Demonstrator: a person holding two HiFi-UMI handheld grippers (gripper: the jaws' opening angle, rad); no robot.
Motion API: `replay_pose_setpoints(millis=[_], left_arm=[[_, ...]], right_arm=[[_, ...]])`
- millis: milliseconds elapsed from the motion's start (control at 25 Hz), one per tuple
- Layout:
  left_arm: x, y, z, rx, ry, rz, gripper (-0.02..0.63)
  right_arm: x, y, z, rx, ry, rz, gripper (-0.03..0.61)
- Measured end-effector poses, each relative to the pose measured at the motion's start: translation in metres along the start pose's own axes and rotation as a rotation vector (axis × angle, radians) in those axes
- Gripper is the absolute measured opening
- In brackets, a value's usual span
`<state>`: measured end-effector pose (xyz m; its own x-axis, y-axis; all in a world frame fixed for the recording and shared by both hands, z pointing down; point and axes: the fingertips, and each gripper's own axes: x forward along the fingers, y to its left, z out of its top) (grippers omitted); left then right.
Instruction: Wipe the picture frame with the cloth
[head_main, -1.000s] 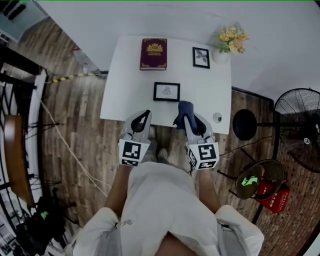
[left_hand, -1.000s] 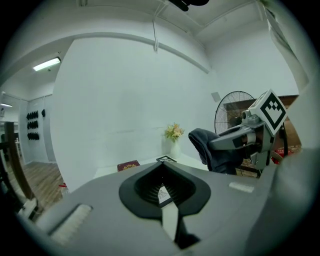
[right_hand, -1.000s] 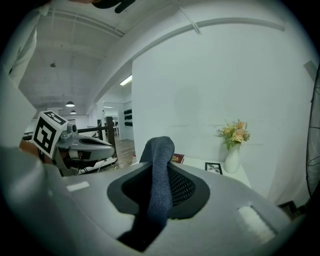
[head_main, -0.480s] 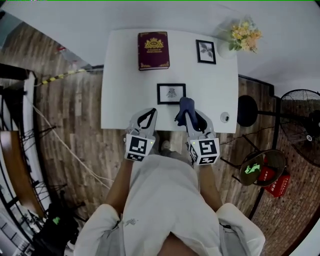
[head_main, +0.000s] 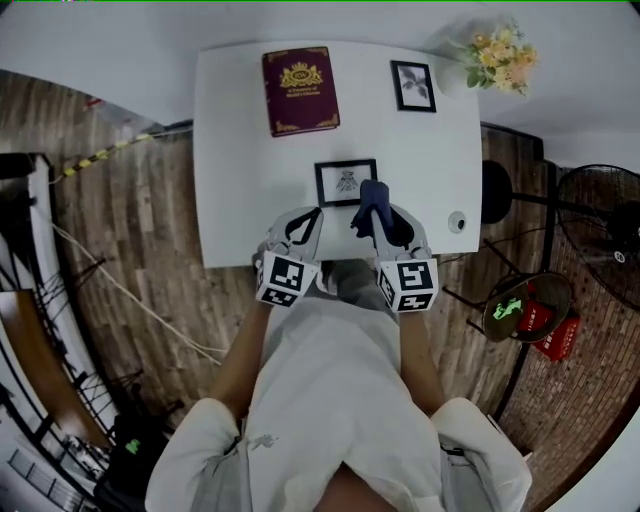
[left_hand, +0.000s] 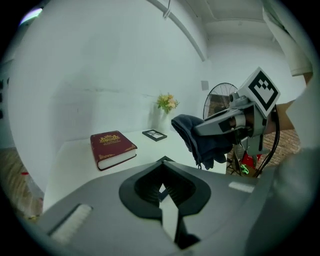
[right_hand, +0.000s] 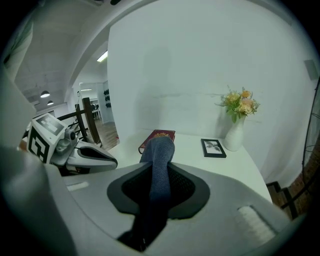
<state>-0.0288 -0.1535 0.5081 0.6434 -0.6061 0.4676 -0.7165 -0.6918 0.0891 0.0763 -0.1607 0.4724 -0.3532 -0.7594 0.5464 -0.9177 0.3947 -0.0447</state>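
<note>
A small black picture frame (head_main: 344, 183) lies flat near the front of the white table (head_main: 240, 180). My right gripper (head_main: 374, 203) is shut on a dark blue cloth (head_main: 371, 200), whose tip overlaps that frame's right edge. In the right gripper view the cloth (right_hand: 159, 162) stands up between the jaws. My left gripper (head_main: 314, 213) hovers just left of the frame's near corner, its tips together with nothing in them. A second black frame (head_main: 413, 85) lies at the back right, and also shows as the far frame (right_hand: 213, 148) and the same far frame (left_hand: 154, 134).
A maroon book (head_main: 300, 90) lies at the back of the table. A white vase of flowers (head_main: 500, 55) stands in the back right corner. A small round object (head_main: 458, 221) sits by the right front edge. A floor fan (head_main: 600, 235) stands to the right.
Both grippers have moved forward over the table's front edge. The cloth now reaches the near frame's right side. The left gripper has come up beside the frame.
</note>
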Motion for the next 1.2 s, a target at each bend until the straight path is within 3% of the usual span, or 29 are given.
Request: replay_pose_setpoints(millis=[200, 760, 1200], left_arm=[[0.019, -0.004, -0.02, 0.004, 0.061, -0.049, 0.02], [0.068, 0.0, -0.072, -0.018, 0.219, -0.019, 0.02], [0.078, 0.003, -0.082, -0.06, 0.248, 0.036, 0.02]], right_arm=[[0.016, -0.005, -0.013, 0.003, 0.047, -0.004, 0.074], [0.064, -0.007, -0.039, -0.027, 0.141, 0.101, 0.074], [0.102, 0.003, -0.042, -0.036, 0.165, 0.182, 0.074]])
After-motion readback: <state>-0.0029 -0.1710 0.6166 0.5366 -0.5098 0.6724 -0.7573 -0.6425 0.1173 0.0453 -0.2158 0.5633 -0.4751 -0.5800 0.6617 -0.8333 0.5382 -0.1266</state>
